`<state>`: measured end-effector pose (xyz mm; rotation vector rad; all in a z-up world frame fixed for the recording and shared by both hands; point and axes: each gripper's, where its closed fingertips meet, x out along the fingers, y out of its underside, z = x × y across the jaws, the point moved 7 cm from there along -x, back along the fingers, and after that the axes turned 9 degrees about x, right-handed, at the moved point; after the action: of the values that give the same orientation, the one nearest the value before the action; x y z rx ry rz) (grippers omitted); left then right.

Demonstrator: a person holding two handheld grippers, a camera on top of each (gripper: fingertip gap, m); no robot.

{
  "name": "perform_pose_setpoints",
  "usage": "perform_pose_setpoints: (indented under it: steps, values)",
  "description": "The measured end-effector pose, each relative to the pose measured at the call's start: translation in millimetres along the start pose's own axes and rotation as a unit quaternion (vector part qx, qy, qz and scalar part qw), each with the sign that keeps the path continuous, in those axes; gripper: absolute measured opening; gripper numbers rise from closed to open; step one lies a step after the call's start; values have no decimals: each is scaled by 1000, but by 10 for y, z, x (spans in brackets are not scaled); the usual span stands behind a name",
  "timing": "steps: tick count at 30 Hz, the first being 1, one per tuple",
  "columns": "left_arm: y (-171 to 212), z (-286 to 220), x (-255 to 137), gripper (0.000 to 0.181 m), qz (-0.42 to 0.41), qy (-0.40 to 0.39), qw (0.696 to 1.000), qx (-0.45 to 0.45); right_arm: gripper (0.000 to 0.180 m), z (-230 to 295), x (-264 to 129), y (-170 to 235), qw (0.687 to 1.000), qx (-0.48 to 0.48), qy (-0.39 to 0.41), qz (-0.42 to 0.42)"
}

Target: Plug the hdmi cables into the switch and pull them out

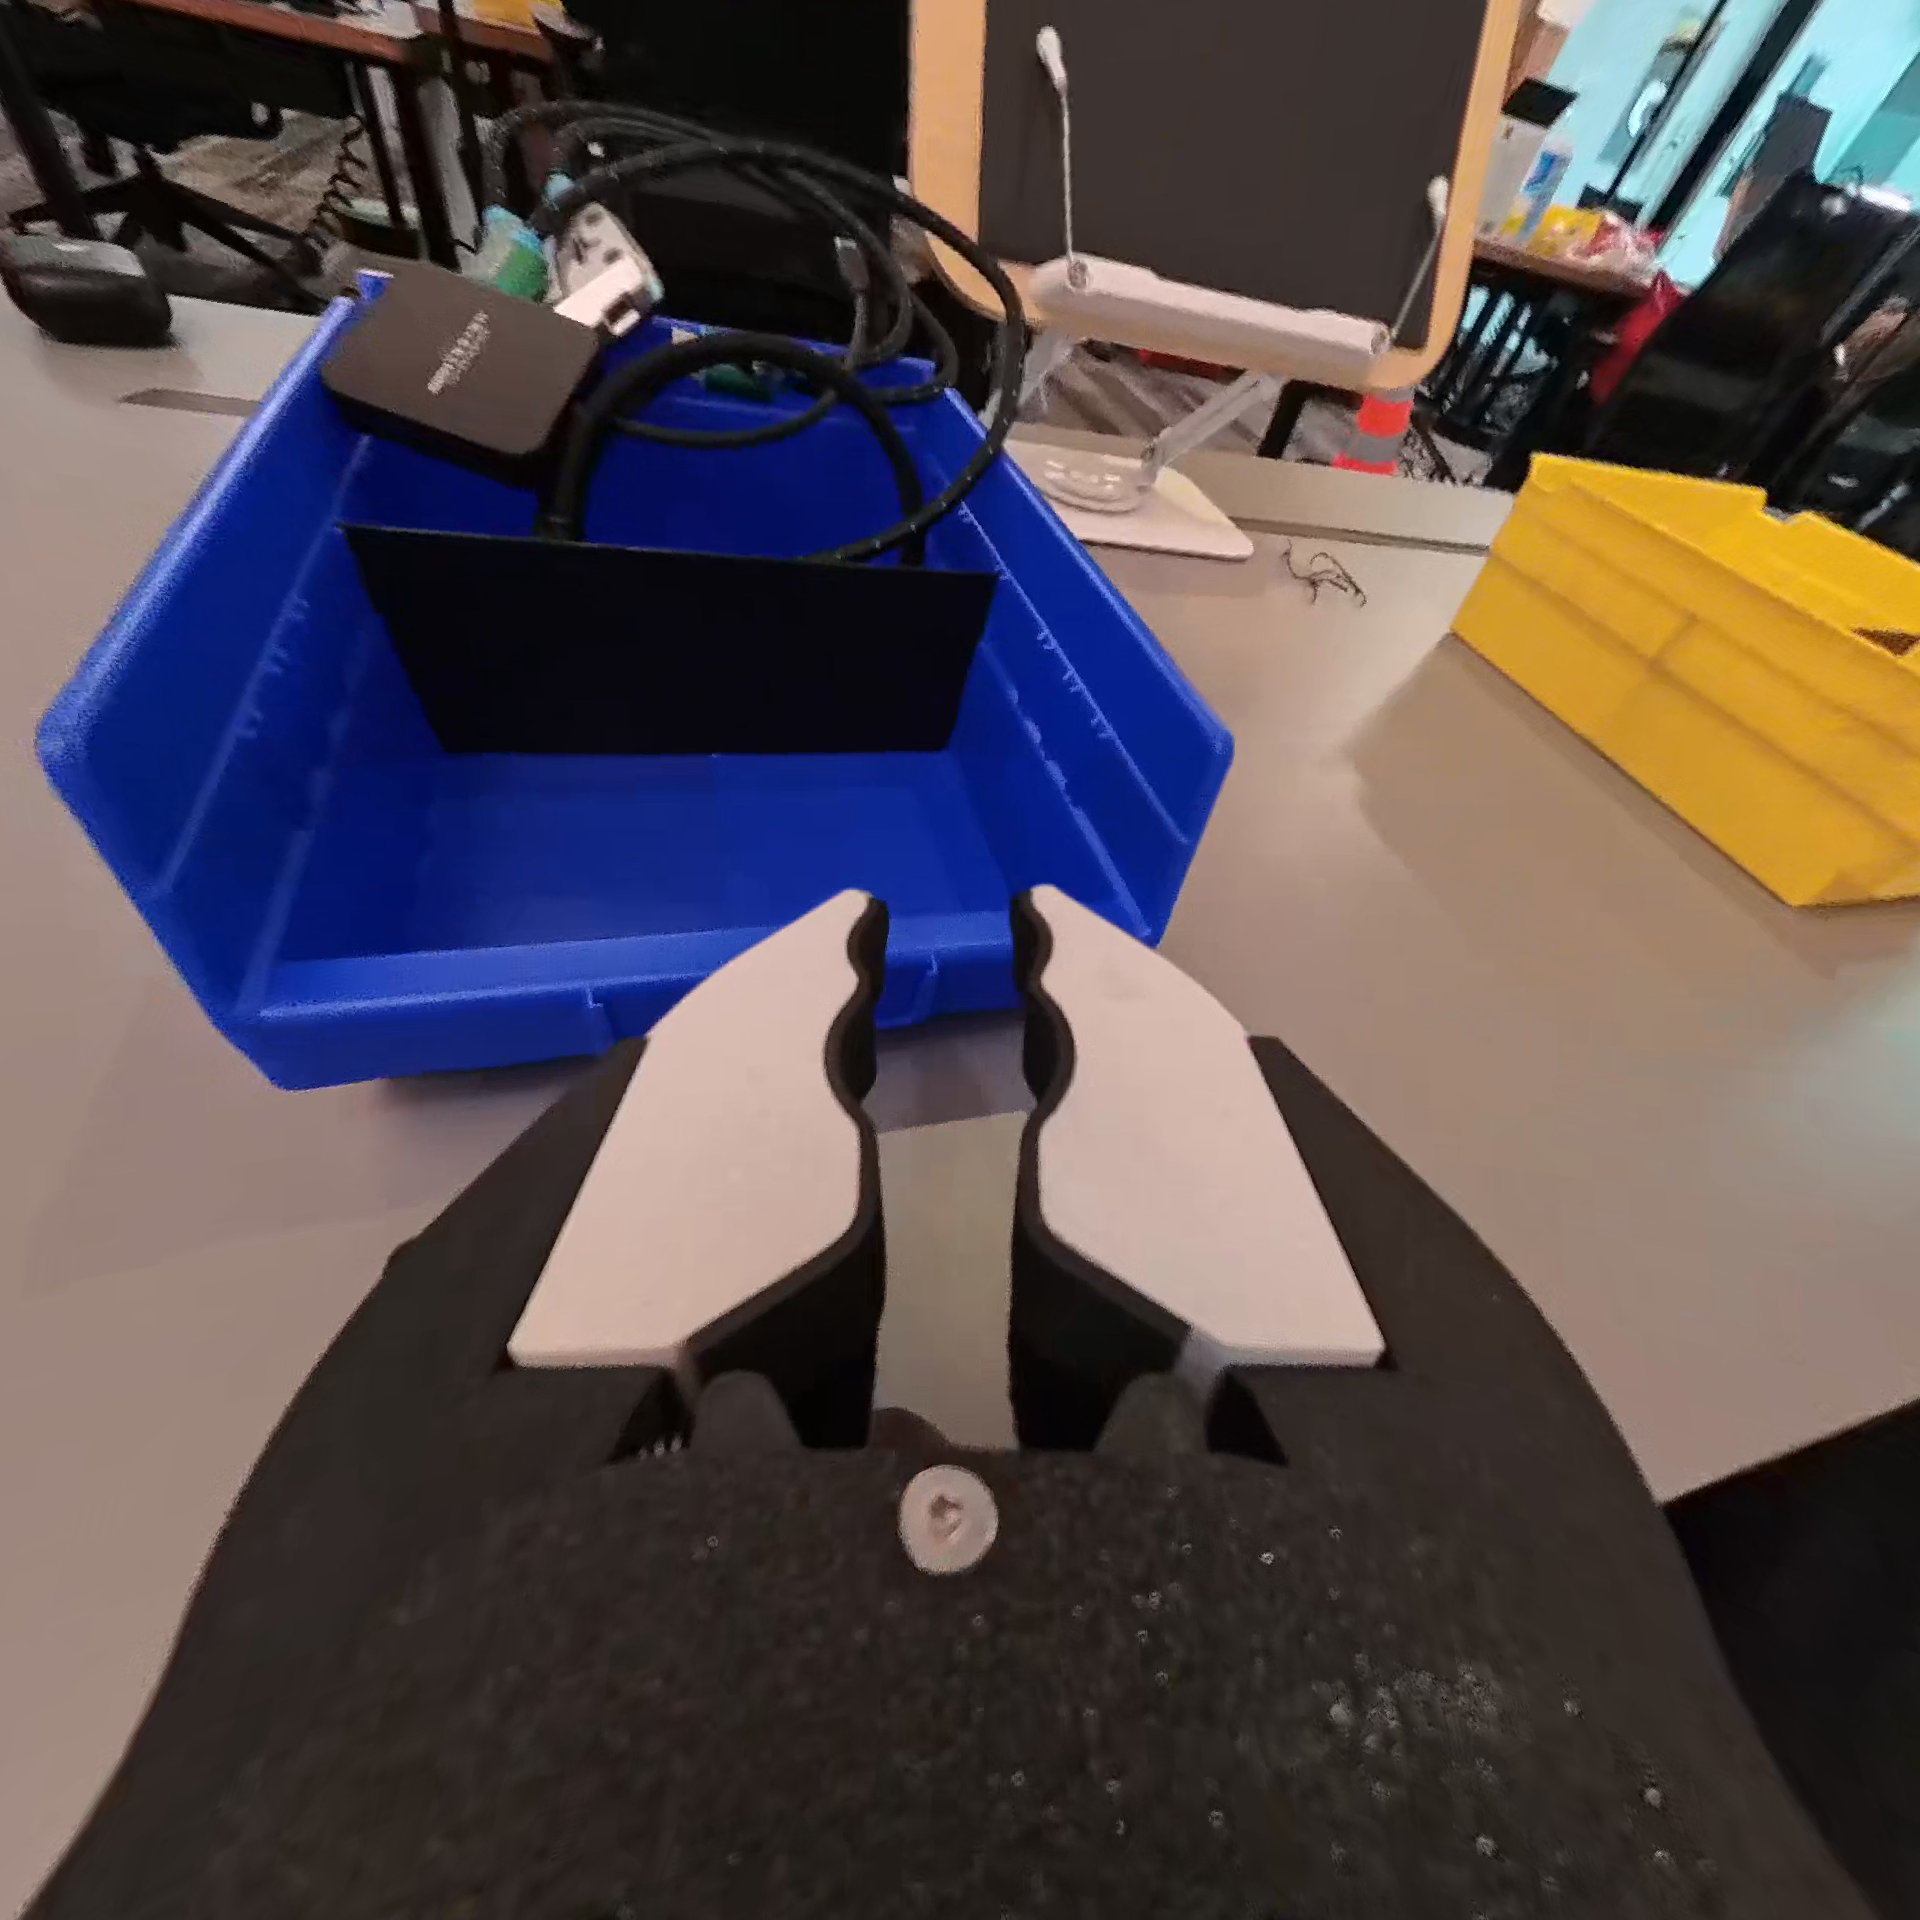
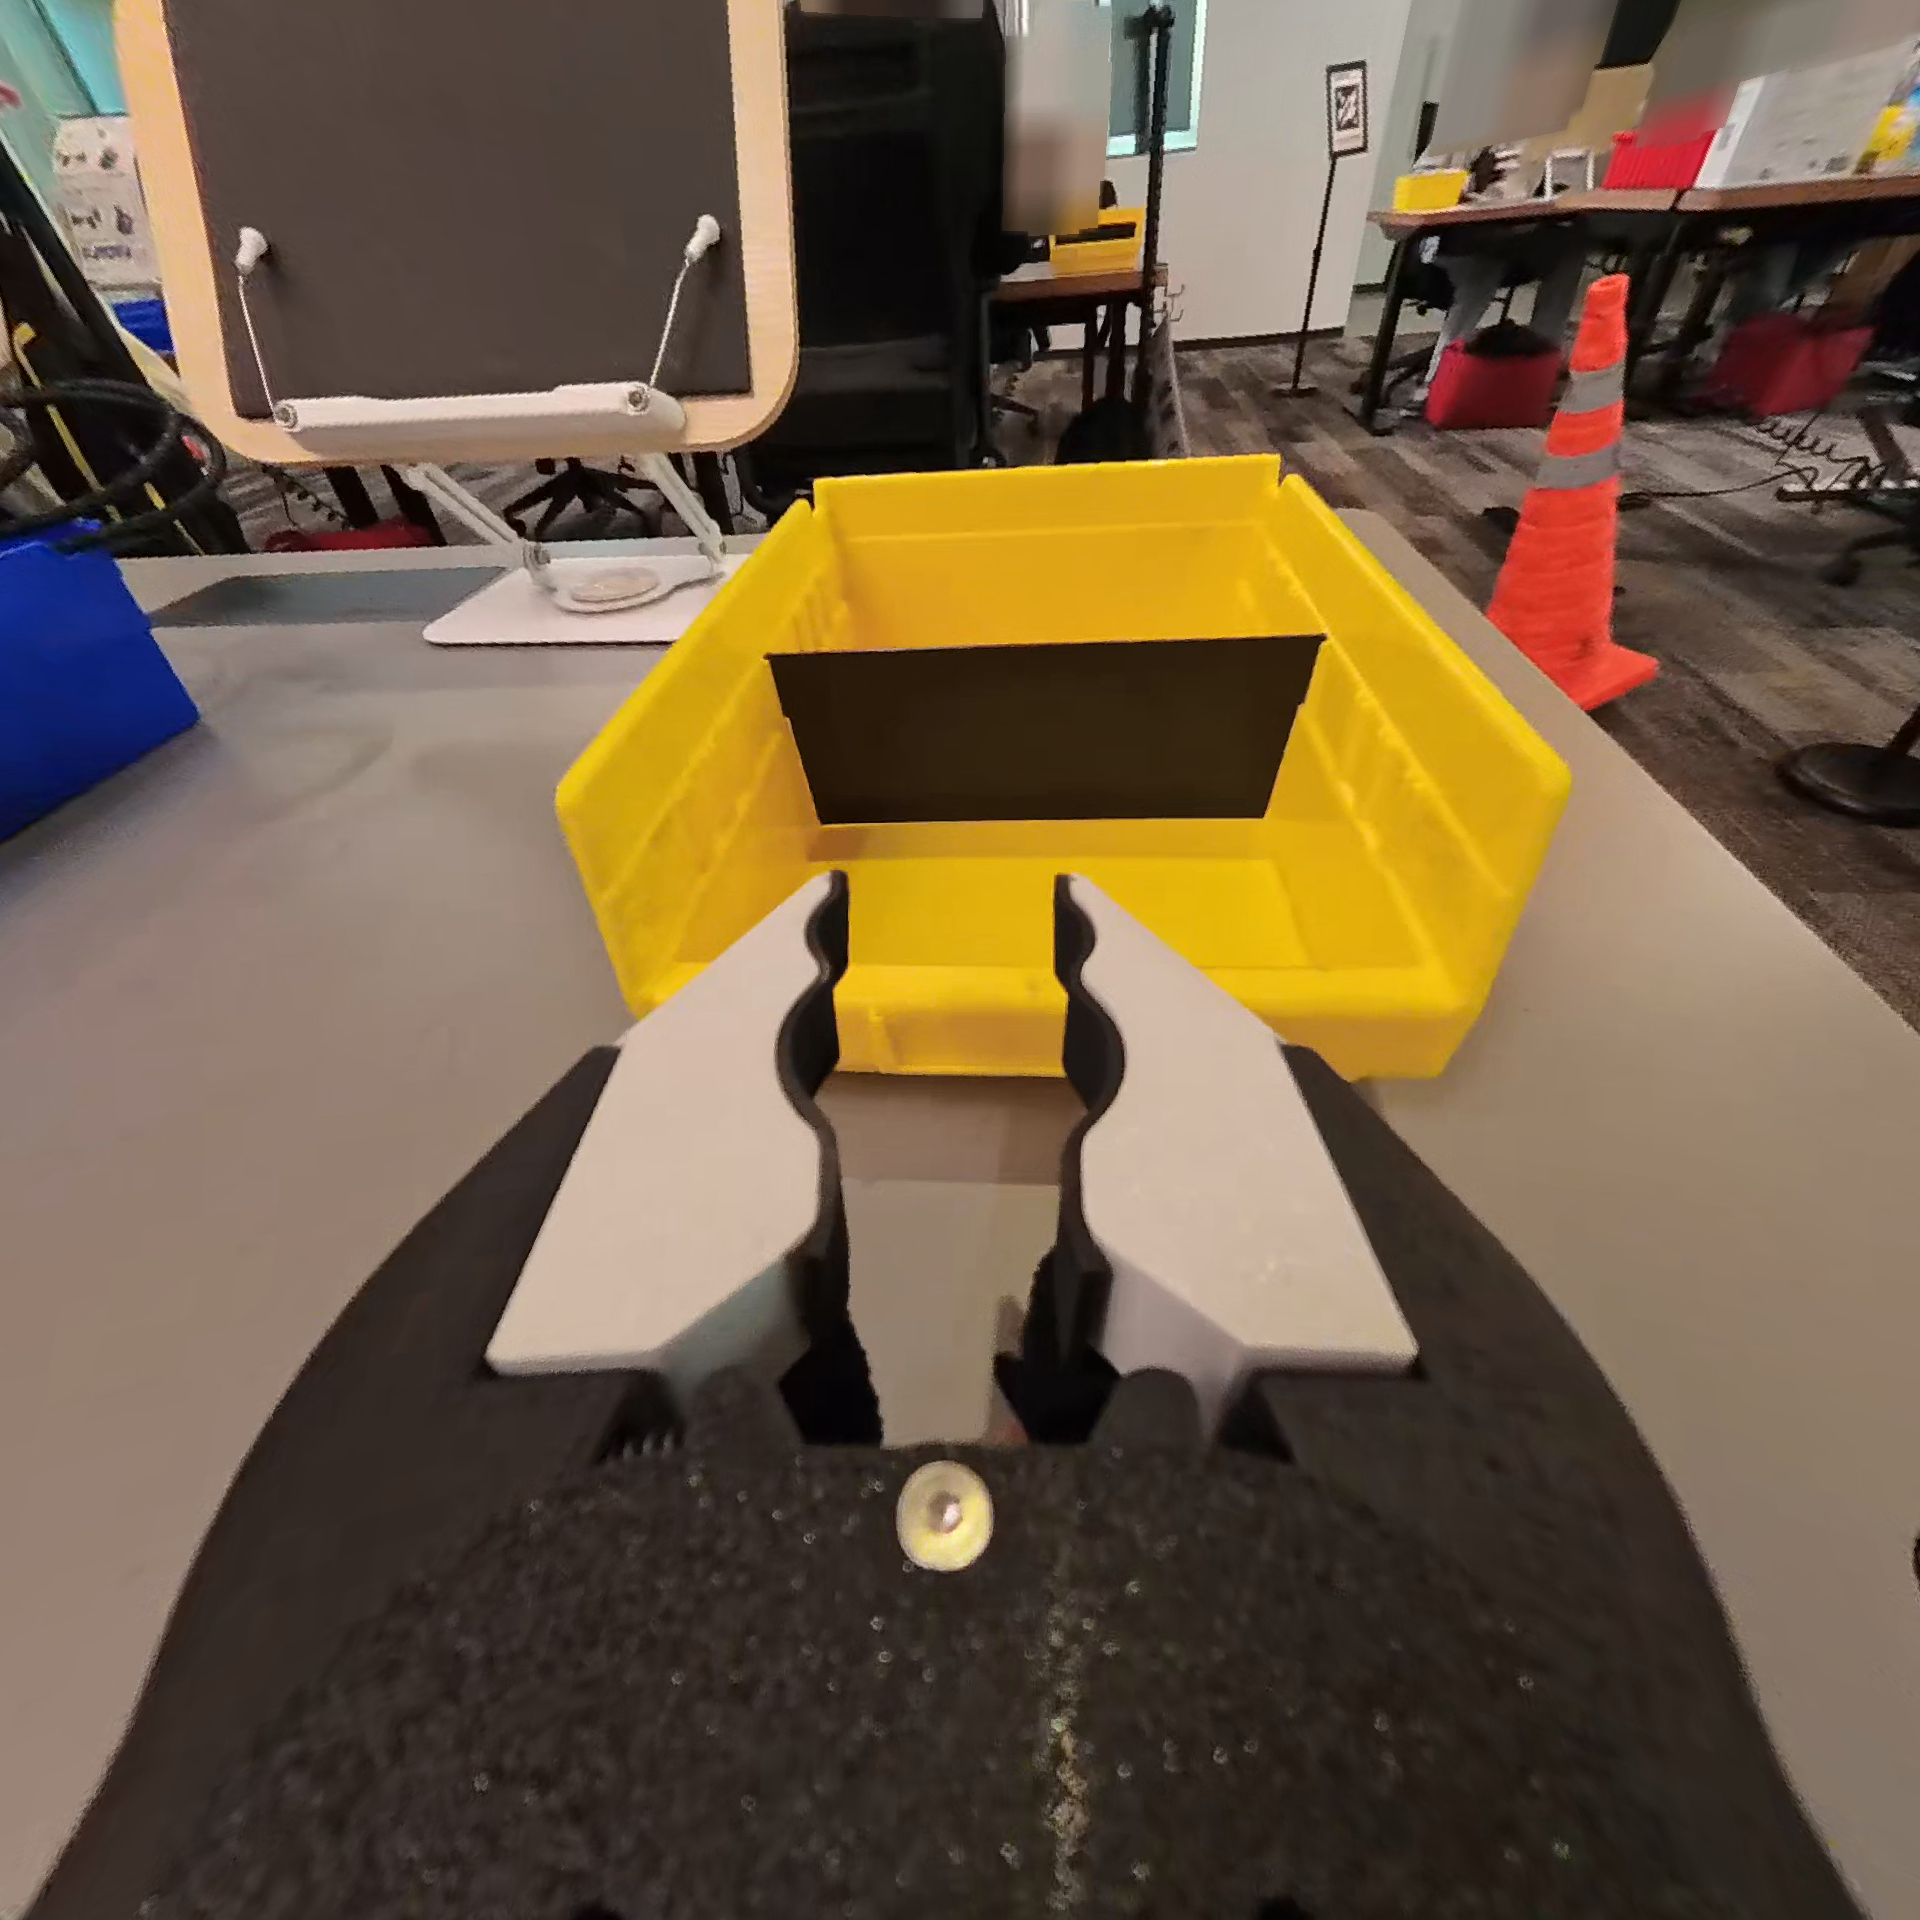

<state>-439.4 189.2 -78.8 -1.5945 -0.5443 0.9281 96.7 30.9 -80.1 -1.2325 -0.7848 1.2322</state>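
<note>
My left claw (image 1: pixel 948 914) hangs with its fingers apart and nothing between them, just short of the blue bin (image 1: pixel 208 790). Its front compartment lies bare; a black divider (image 1: pixel 665 644) walls off the rear, where the switch (image 1: pixel 457 369) and the hdmi cables (image 1: pixel 914 312) crowd the rim. My right claw (image 2: pixel 951 894), also parted, faces the yellow bin (image 2: pixel 1455 831), likewise split by a dark divider (image 2: pixel 1039 727). The surface (image 2: pixel 312 935) between the bins lies free.

I see a smooth grey tabletop (image 2: pixel 312 935), dark patterned carpet (image 2: pixel 1714 540), an orange reflective-striped traffic cone (image 2: pixel 1569 540), and wooden-topped desks (image 2: pixel 1558 208) behind.
</note>
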Motion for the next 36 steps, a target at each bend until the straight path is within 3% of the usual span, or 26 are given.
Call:
perform_pose_setpoints:
  steps: [6,10,15,19,30,36]
  values:
    - [28,9,45,25,14,-29,997,75,47,-12,19,7,1000,14,-2,3]
    - [-20,-6,69,45,-26,-104,984,144,54,14,27,2,1000,7,12,-13]
    - [-11,-51,113,60,16,-97,988,120,58,58,51,40,998,-47,34,28]
    - [-7,-78,92,51,20,-54,992,116,53,118,64,104,997,-54,18,50]
    - [6,-58,1,25,16,-35,996,78,43,93,-13,71,997,37,-22,66]
    - [-54,-43,-49,24,11,-28,999,36,34,144,-52,44,996,38,-32,68]
